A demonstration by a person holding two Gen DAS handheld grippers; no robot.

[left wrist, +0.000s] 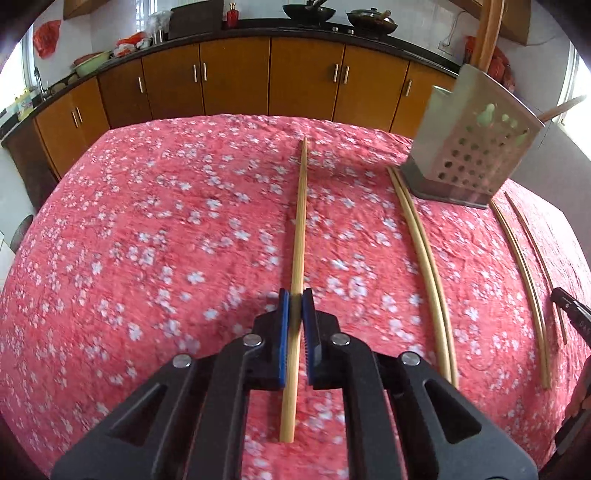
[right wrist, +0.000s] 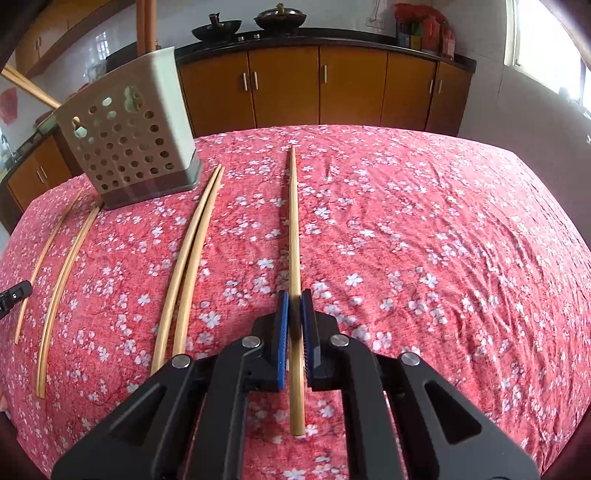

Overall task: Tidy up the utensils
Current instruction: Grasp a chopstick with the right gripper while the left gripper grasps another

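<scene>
My left gripper point(left wrist: 296, 295) is shut on a wooden chopstick point(left wrist: 299, 221) that points away from me over the red floral cloth. My right gripper point(right wrist: 294, 295) is shut on another wooden chopstick point(right wrist: 294, 229), also pointing away. A perforated metal utensil holder point(left wrist: 469, 151) stands on the table between the two grippers; it also shows in the right wrist view point(right wrist: 136, 140), with chopsticks sticking out of its top. A pair of chopsticks point(left wrist: 424, 266) lies beside the holder, and it shows in the right wrist view point(right wrist: 188, 266) too. More chopsticks point(left wrist: 524, 280) lie past it.
The table is covered by a red floral cloth point(left wrist: 166, 240). Wooden cabinets point(left wrist: 236, 77) with a dark counter and woks point(left wrist: 308, 13) run behind it. The other gripper's tip point(left wrist: 572, 310) shows at the right edge of the left wrist view.
</scene>
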